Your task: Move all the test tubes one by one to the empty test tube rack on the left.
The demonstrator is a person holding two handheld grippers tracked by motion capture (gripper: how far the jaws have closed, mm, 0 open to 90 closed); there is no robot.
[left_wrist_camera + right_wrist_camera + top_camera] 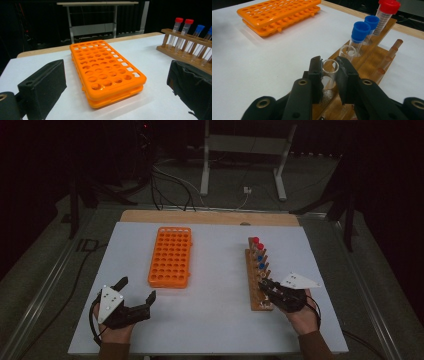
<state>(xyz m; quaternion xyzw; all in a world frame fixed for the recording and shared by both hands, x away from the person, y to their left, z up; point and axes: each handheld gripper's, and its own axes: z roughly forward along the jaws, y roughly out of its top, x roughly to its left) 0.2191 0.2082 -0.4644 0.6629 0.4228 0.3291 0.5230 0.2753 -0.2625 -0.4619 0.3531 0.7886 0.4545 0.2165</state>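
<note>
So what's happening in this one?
A person works at a white table with a gripper in each hand. The right gripper has closed on an open glass tube standing in the near end of a wooden rack, which also holds blue-capped and red-capped tubes. The left gripper rests open on the table, near an empty orange rack. Nothing has been lifted out yet.

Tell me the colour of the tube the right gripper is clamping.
Clear glass tube, uncapped, seen best in the right gripper view between the right gripper jaws.
</note>
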